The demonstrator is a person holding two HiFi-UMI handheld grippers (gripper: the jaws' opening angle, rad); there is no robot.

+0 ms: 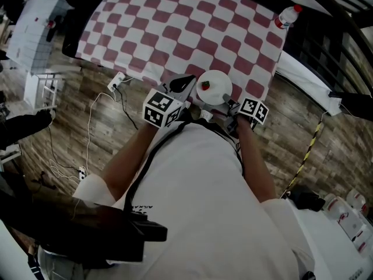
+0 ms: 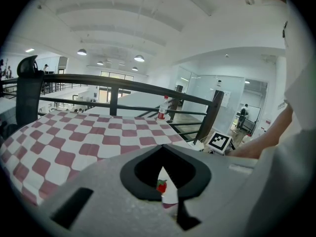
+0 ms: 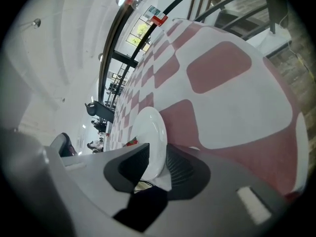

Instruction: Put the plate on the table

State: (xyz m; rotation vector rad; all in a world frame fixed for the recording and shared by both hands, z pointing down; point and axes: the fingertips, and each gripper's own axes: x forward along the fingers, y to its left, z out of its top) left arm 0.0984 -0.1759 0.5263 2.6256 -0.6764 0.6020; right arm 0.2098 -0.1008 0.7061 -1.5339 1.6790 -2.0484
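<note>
- Backing straight out next: my right claw (image 3: 157,154) released, round white plate (image 3: 148,127) between its jaws.
- Left claw (image 2: 162,171) clenched, empty.
- Red-checked worktop (image 1: 175,22) edge close: no dragging.

A person in a white shirt (image 1: 198,203) is standing at the near edge of a counter (image 1: 175,22), which is carrying a red-and-white checked cloth. A white plate (image 1: 218,93) is sitting at that edge, with a small red thing (image 1: 205,86) lying on it. The left claw (image 1: 182,86) is pointing at the plate's left rim. The right claw (image 1: 231,102) is reaching its near right rim. A bottle (image 1: 287,16) is standing at the far right corner. White cables (image 1: 88,127) are trailing over the wooden floor (image 1: 291,127).
</note>
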